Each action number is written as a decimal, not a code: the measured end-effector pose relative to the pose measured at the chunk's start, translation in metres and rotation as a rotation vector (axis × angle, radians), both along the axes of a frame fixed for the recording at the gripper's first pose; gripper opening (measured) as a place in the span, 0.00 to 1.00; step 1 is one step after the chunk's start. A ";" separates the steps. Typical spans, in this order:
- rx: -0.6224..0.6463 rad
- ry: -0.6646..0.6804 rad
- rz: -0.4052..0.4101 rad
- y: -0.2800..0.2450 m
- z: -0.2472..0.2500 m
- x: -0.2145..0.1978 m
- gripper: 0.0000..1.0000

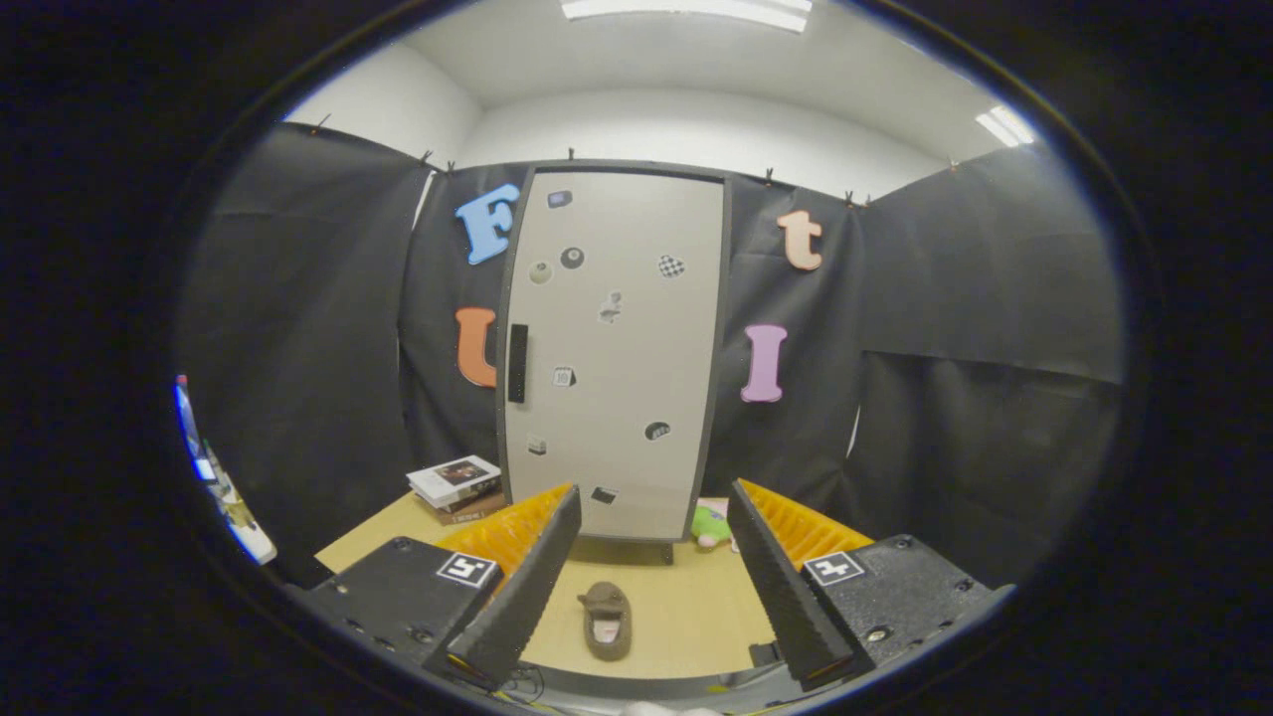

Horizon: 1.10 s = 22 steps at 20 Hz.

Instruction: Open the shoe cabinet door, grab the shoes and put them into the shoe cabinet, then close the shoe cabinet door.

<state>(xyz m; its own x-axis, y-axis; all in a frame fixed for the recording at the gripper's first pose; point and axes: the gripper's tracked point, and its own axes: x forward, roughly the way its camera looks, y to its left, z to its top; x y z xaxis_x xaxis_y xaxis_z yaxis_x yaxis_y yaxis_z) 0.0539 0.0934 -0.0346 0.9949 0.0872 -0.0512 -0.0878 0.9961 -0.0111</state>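
Hand-held gripper [651, 567] spread wide, holding nothing | shoe [606, 620] on the counter [686, 607] between its fingers, toe-to-heel axis pointing away | shoe cabinet [617, 348] shut straight ahead, black handle [517, 363] on its left edge

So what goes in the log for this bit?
gripper: open, empty | cabinet door: closed | shoe: on table between fingers | step: door not yet opened

green toy [710, 524] half hidden behind gripper [651, 587] finger
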 end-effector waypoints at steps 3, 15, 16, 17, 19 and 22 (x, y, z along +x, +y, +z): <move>0.021 0.041 0.035 0.035 -0.015 0.030 0.97; 0.042 -0.038 0.173 0.182 0.030 0.201 0.97; 0.045 -0.043 0.180 0.194 0.038 0.217 0.97; 0.037 -0.040 0.183 0.203 0.043 0.231 0.97; 0.037 -0.065 0.185 0.220 0.060 0.261 0.97; 0.055 -0.056 0.173 0.235 0.071 0.298 0.96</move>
<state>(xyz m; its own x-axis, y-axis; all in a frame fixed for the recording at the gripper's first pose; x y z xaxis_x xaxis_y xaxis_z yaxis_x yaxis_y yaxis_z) 0.3519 0.3282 0.0359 0.9659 0.2587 0.0130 -0.2590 0.9653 0.0337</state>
